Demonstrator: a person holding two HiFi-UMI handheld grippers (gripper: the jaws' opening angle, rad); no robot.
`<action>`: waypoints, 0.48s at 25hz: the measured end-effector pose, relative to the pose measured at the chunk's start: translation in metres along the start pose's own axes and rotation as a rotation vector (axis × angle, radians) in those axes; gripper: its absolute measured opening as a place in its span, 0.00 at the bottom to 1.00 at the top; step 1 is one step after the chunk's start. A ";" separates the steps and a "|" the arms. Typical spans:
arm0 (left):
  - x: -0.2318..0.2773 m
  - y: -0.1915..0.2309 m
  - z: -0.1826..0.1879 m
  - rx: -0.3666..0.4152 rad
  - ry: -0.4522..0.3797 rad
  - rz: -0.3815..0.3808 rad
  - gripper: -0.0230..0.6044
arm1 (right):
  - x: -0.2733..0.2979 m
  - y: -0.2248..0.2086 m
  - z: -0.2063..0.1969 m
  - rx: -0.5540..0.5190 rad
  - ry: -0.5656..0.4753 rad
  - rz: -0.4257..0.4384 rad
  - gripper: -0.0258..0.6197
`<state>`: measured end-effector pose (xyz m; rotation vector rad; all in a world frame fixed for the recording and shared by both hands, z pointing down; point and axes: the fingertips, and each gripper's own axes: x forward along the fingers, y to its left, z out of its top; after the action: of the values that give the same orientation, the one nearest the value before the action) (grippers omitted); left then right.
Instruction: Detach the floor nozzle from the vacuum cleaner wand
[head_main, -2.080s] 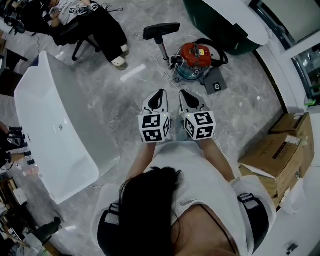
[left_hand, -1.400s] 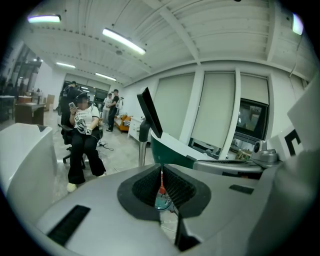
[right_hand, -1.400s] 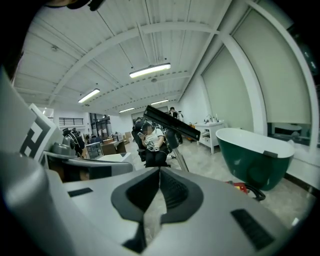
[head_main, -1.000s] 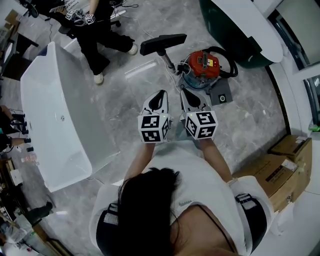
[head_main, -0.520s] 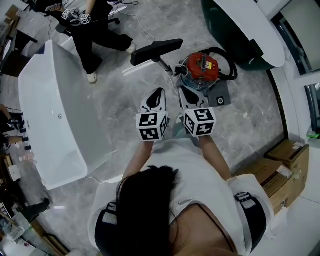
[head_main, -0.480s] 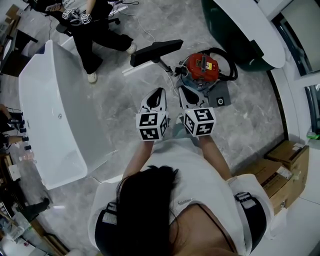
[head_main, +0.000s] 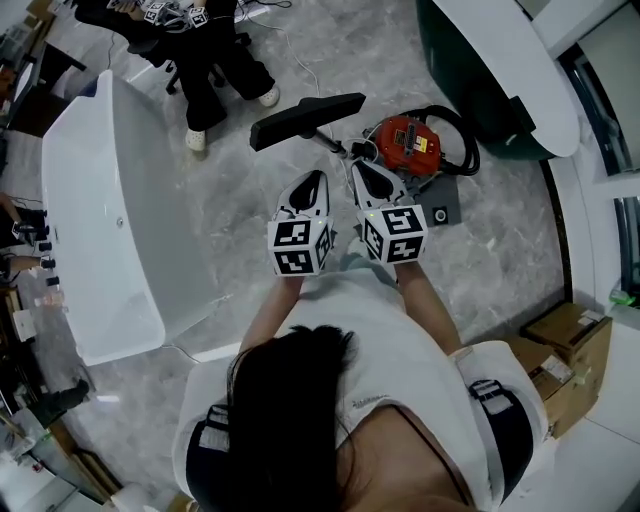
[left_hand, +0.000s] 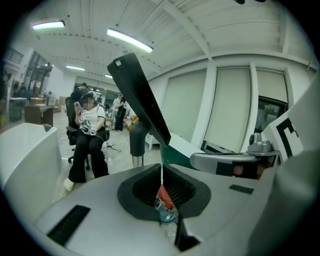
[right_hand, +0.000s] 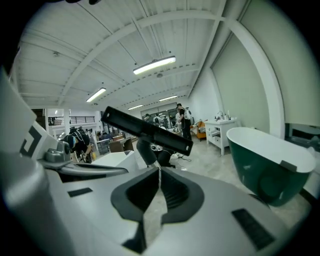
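Note:
The black floor nozzle sits raised on the end of the silver wand, which runs to the red canister vacuum on the floor. My left gripper and right gripper are held side by side just short of them, both shut and empty. In the left gripper view the floor nozzle towers over the shut left gripper, with the red canister vacuum seen through the jaw slit. In the right gripper view the floor nozzle lies beyond the shut right gripper.
A white bathtub stands on the left and a dark green tub at the top right. A seated person in black trousers is beyond the nozzle. Cardboard boxes lie at the right, and a black hose loops round the vacuum.
Both grippers have come closer to the nozzle and vacuum, which now sit lower and nearer them in the head view. The jaws stay shut.

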<state>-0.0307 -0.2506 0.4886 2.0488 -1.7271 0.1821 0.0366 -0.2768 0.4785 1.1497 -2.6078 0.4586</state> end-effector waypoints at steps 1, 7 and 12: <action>0.002 0.001 0.002 -0.003 -0.002 0.006 0.06 | 0.003 0.000 0.002 -0.003 0.000 0.010 0.07; 0.012 0.005 0.007 -0.021 -0.014 0.046 0.06 | 0.018 -0.003 0.012 -0.059 0.000 0.062 0.07; 0.019 0.010 0.011 -0.040 -0.023 0.080 0.06 | 0.026 -0.004 0.022 -0.094 -0.013 0.106 0.07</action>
<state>-0.0380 -0.2731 0.4888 1.9623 -1.8126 0.1485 0.0204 -0.3056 0.4680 0.9924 -2.6800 0.3465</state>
